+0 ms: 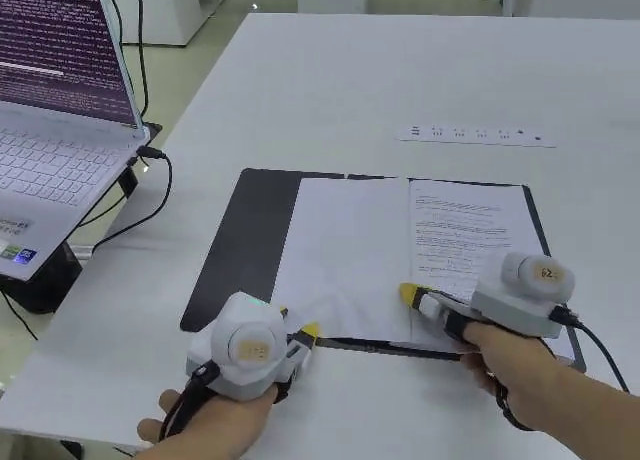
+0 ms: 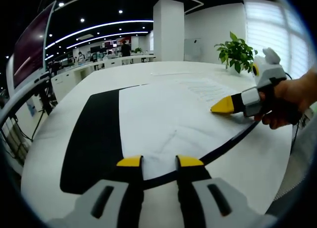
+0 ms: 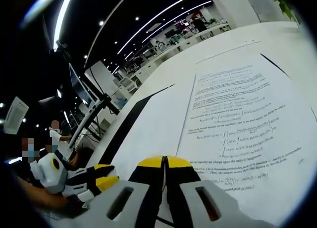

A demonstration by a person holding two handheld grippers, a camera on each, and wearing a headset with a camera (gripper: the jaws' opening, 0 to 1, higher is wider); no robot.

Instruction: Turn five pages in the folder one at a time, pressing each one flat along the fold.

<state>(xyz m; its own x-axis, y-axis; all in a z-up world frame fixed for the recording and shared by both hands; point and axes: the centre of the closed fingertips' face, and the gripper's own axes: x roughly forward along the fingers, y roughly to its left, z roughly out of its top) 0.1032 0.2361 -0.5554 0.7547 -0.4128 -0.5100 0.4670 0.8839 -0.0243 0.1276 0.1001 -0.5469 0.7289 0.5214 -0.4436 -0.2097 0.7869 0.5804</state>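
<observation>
A black folder (image 1: 245, 240) lies open on the white table (image 1: 330, 90). A blank white page (image 1: 345, 250) is on its left side and a printed page (image 1: 465, 230) on its right. My right gripper (image 1: 410, 295) is shut, and its yellow tips (image 3: 163, 163) rest on the paper at the near end of the fold (image 3: 185, 119). My left gripper (image 1: 305, 333) hovers at the folder's near edge. It is open (image 2: 159, 162) with nothing between its jaws, and the blank page (image 2: 163, 119) lies just ahead. The left gripper view also catches the right gripper (image 2: 223, 105).
An open laptop (image 1: 60, 110) sits at the far left with cables (image 1: 150, 190) trailing toward the folder. A white power strip (image 1: 475, 134) lies beyond the folder. A potted plant (image 2: 237, 52) stands far off. The table's near edge runs just below both hands.
</observation>
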